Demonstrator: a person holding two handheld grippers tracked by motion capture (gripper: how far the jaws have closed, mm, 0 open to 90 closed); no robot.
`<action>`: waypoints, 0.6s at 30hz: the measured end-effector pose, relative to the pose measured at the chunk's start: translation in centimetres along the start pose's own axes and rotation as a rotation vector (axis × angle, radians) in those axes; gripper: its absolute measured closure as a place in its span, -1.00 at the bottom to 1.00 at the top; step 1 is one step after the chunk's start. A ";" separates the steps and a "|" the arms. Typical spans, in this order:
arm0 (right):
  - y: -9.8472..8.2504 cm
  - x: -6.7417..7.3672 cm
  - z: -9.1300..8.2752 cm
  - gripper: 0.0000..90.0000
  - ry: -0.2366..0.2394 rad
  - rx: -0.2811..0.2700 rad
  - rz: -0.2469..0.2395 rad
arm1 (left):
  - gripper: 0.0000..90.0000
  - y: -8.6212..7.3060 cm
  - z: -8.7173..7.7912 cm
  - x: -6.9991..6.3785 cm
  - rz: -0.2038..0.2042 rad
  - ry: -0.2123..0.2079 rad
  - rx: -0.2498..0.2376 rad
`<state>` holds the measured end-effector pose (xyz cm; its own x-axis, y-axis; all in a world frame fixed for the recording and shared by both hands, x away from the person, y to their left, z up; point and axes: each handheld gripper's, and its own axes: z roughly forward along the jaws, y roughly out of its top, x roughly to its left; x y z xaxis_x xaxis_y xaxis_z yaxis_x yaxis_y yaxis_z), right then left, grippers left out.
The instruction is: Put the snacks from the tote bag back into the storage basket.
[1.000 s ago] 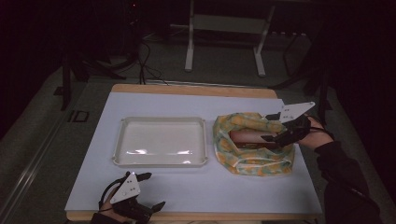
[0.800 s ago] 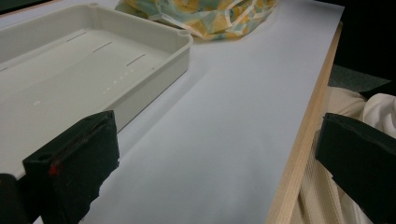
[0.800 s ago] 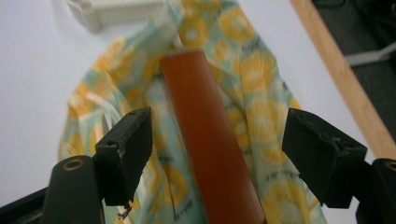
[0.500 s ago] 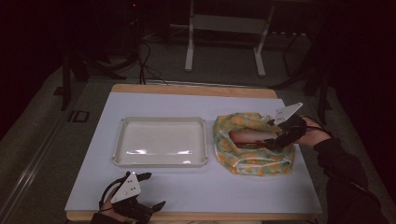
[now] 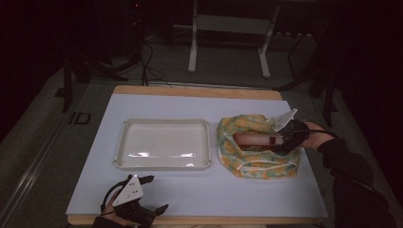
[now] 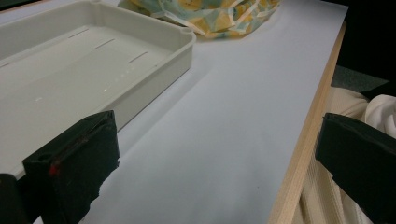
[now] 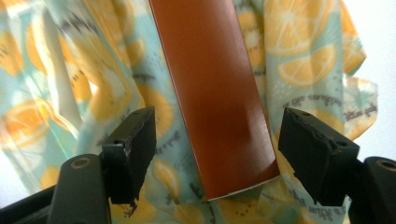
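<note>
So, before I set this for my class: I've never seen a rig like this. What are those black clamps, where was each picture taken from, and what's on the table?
A person holds a two-jaw gripper in each hand. One camera looks down from above; one rides on each gripper, looking along its black jaws. On the white table are an empty tray and a cloth bag printed with orange slices, with a brown box lying in it. The left gripper rests open near the table's front edge, holding nothing. The right gripper is open, its jaws either side of the box's end, not gripping it.
</note>
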<state>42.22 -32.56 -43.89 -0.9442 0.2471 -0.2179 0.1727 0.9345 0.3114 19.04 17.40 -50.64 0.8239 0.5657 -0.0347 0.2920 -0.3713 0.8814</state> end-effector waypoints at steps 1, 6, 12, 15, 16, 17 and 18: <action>0.0 -0.1 0.1 -0.38 0.000 0.008 -0.006 | -1.00 0.0 0.0 0.0 0.000 0.000 0.001; 0.2 -0.2 1.0 -0.35 0.001 0.062 -0.019 | -1.00 0.0 0.0 0.0 0.000 -0.002 0.002; 0.7 -0.5 1.7 -0.35 -0.014 0.113 -0.052 | -1.00 0.0 0.0 0.0 0.001 -0.004 0.006; 0.9 -0.4 2.1 -0.34 -0.012 0.136 -0.071 | -1.00 -0.1 0.0 0.0 0.000 -0.003 0.008; 1.0 -0.4 2.3 -0.33 -0.012 0.150 -0.076 | -1.00 -0.1 0.0 0.0 -0.001 -0.002 0.007; 1.0 -0.3 2.5 -0.31 -0.012 0.161 -0.090 | -1.00 -0.1 0.0 0.0 -0.002 -0.003 0.006; 1.1 -0.3 2.6 -0.31 -0.012 0.166 -0.090 | -1.00 -0.1 0.0 0.0 -0.005 -0.003 0.006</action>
<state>43.43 -30.96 -45.94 -0.9548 0.1623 -0.2491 0.1322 0.9822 0.1334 19.05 17.44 -50.70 0.8240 0.5651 -0.0404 0.2987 -0.3728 0.8785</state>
